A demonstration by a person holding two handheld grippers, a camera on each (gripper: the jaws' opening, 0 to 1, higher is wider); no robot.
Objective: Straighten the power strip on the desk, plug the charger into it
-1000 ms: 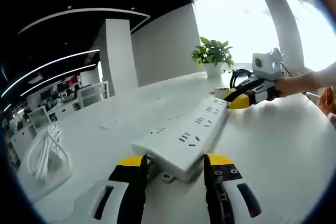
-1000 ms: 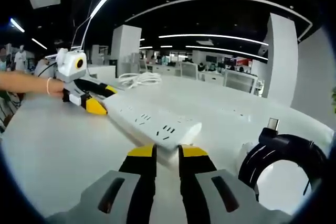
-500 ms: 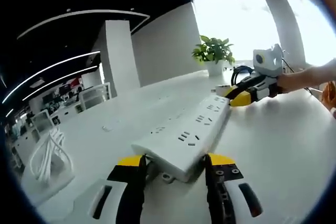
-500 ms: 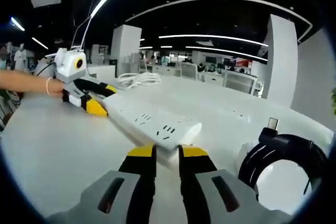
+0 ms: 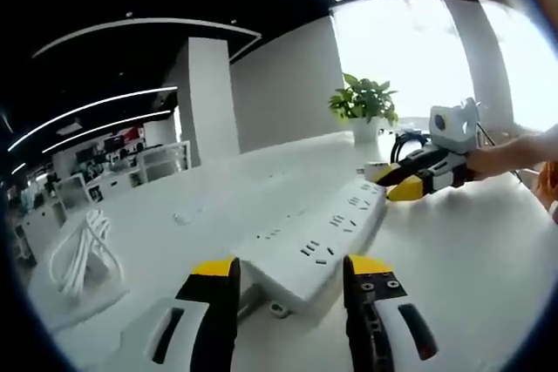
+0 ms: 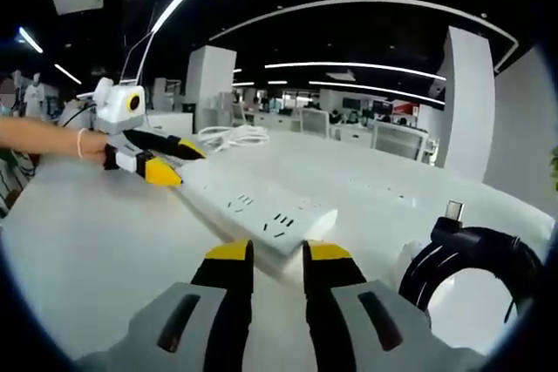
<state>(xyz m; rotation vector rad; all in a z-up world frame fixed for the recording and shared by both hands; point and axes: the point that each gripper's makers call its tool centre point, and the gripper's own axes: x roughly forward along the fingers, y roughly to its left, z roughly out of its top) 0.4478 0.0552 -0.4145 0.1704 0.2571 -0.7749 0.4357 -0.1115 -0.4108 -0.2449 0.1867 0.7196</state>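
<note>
Straightening step in hand — power strip (image 5: 312,243) lies flat on desk (image 5: 453,259), one end between jaws of each gripper. Left gripper (image 5: 289,269) jaws apart at strip's sides; right gripper (image 6: 277,253) jaws nearly together, grip unclear. Next: square the strip, then fetch charger w/ black cable (image 6: 471,254) — near right gripper.

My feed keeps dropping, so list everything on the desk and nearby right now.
power strip: one, white, lying on the desk between both grippers
desk: one, white
coiled white cable: one, at the desk's far side
coiled black cable: one, with a plug end, beside the right gripper
potted plant: one, green, white pot
left gripper: yellow-tipped fingers either side of one strip end
right gripper: yellow-tipped fingers at the other end
</note>
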